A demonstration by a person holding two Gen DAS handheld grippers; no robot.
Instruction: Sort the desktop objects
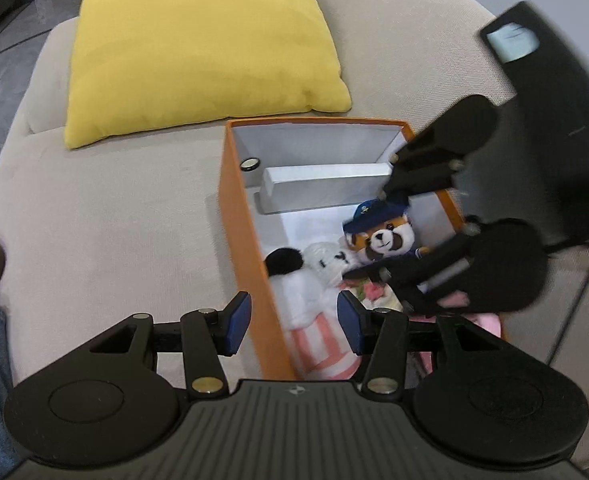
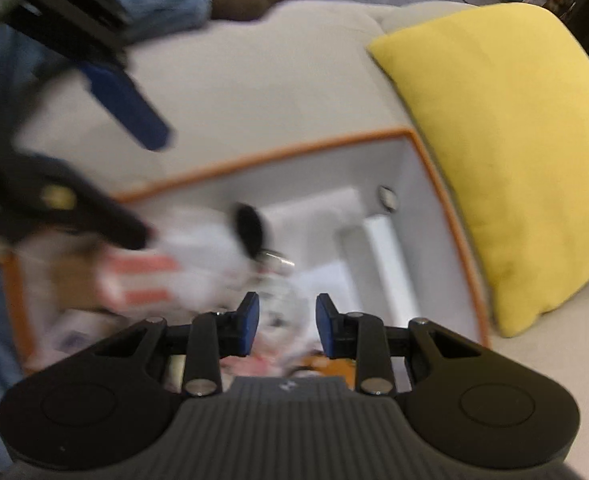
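Two grippers are being held over the orange box (image 1: pixel 241 216) on the sofa (image 1: pixel 114 208), where the toys are being gathered: the left gripper (image 1: pixel 294 322), jaws apart, straddling its wall; the right gripper (image 2: pixel 287 322), apart and empty, above the fox plush (image 1: pixel 382 236) and white plush (image 1: pixel 314 280) already inside.

A home — sofa (image 1: pixel 114 208) (yellow cushion (image 1: pixel 198 48)).

Fuzzy plush toys (image 1: pixel 378 240) lie in a matt cardboard box (image 1: pixel 240 216) (white-lined) beside a velvety cushion (image 1: pixel 198 48).
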